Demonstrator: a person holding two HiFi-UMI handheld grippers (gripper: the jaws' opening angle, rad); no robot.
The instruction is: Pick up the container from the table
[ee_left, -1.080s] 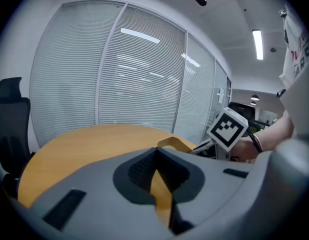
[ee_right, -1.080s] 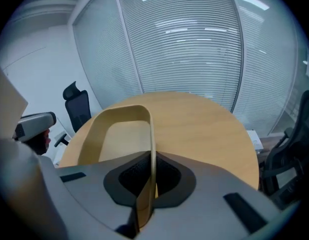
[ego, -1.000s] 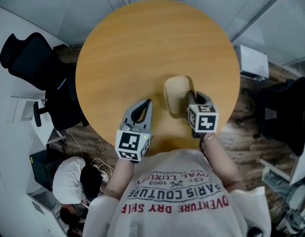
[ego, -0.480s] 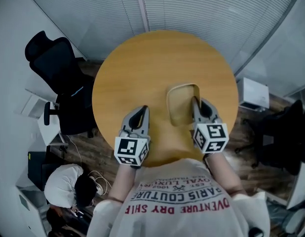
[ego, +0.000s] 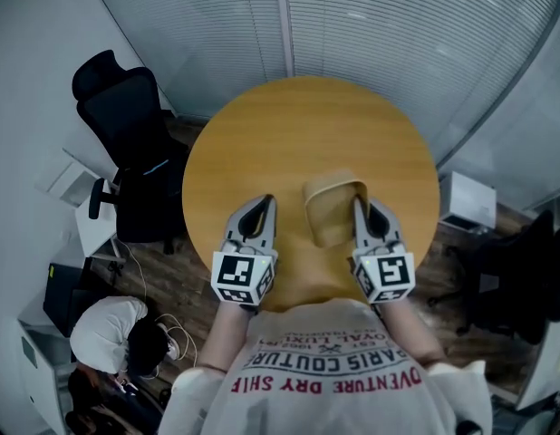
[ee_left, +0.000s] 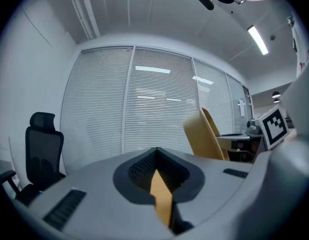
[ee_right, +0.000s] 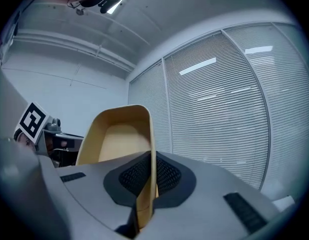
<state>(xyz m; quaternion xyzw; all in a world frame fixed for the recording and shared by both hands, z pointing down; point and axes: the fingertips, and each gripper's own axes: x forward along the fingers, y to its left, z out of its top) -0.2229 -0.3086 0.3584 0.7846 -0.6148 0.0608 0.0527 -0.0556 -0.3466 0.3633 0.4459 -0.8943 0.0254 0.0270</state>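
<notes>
The tan plastic container (ego: 333,208) hangs above the round wooden table (ego: 289,125). My right gripper (ego: 358,203) is shut on its right rim. In the right gripper view the container (ee_right: 119,136) stands tipped up, open side facing the camera, with its thin wall pinched between the right gripper's (ee_right: 150,156) jaws. My left gripper (ego: 265,201) hovers to the container's left, apart from it, shut with nothing held. The left gripper view shows that gripper (ee_left: 157,154) pointing at the blinds. The container (ee_left: 207,134) is off to its right.
A black office chair (ego: 126,116) stands left of the table. Another person crouches on the floor at lower left (ego: 117,333). A white box (ego: 466,202) and a dark chair (ego: 525,270) are to the right. Window blinds close off the far side.
Both grippers have risen away from the table. The container has come up off the tabletop in the right gripper and tipped more upright.
</notes>
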